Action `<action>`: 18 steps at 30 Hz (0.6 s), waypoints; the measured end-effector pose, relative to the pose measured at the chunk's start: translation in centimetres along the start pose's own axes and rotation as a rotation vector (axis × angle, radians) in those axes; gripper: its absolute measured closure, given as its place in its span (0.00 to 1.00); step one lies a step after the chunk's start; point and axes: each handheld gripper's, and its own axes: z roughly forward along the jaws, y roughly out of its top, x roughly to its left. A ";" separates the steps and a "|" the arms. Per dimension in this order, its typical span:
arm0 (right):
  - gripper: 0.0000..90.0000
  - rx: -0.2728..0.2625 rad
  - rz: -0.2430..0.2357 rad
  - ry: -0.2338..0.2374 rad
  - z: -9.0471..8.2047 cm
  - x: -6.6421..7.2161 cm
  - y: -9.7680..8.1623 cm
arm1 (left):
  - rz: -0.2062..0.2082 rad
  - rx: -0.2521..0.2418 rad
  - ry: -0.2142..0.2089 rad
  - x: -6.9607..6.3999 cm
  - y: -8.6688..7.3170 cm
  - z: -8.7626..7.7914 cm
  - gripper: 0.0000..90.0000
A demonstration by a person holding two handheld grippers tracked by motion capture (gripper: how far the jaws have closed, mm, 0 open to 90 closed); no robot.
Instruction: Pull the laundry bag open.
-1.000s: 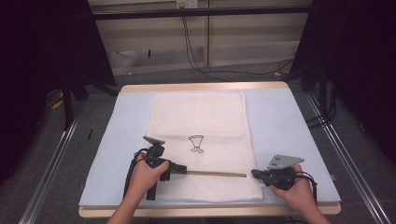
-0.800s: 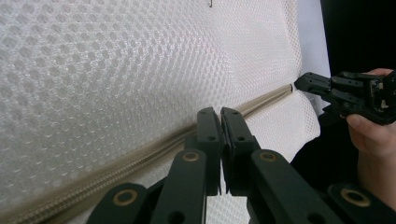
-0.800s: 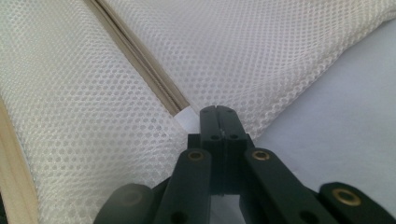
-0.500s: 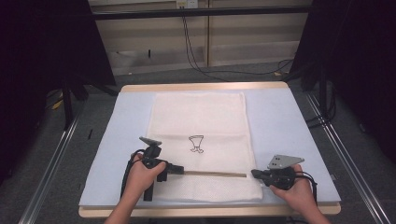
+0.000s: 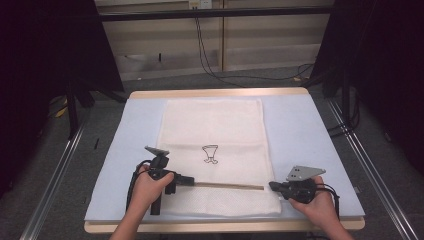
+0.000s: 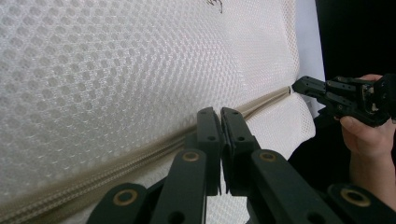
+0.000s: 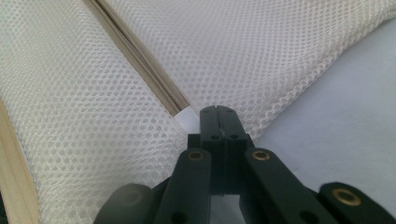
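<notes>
A white mesh bag lies flat on the pale blue table cover, with a small black drawing printed at its middle. A beige zipper runs across the bag near its front edge. My left gripper sits at the zipper's left end, its jaws shut on the zipper in the left gripper view. My right gripper is at the zipper's right end, shut on the bag's edge beside a white tab.
The table's wooden rim runs along the front. Black frame posts stand at both sides, metal rails flank the table, and cables lie on the floor behind. Blue cover lies bare to the left and right of the bag.
My left hand has shifted slightly to the left along the zipper line. The right hand has stayed where it was.
</notes>
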 end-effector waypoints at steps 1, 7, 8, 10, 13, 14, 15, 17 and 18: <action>1.00 0.000 0.000 -0.001 0.0 0.0 0.0 | 0.000 0.001 0.012 0.0 0.0 0.0 0.97; 1.00 0.000 -0.001 0.002 0.0 0.0 0.0 | -0.010 -0.003 -0.004 0.2 0.0 -0.2 0.97; 1.00 0.000 -0.001 0.002 0.0 0.0 0.0 | -0.007 -0.003 0.010 0.2 0.0 -0.3 0.97; 1.00 0.000 0.000 0.002 0.0 0.0 0.0 | -0.015 0.003 0.003 0.2 0.0 -0.4 0.97; 1.00 0.002 -0.001 -0.002 0.0 0.0 0.0 | -0.008 0.006 0.001 0.3 0.0 -0.5 0.97; 1.00 0.004 0.003 -0.002 0.0 0.0 0.0 | -0.006 0.007 0.002 0.3 0.0 -0.5 0.97; 1.00 0.004 0.003 -0.002 0.0 0.0 0.0 | -0.007 0.006 0.002 0.3 0.0 -0.5 0.97; 1.00 0.008 0.002 -0.004 0.0 0.0 0.1 | -0.004 0.002 0.023 0.3 0.0 -0.7 0.97; 1.00 0.008 0.004 -0.004 0.0 0.0 0.1 | -0.006 0.006 0.018 0.3 0.0 -0.8 0.97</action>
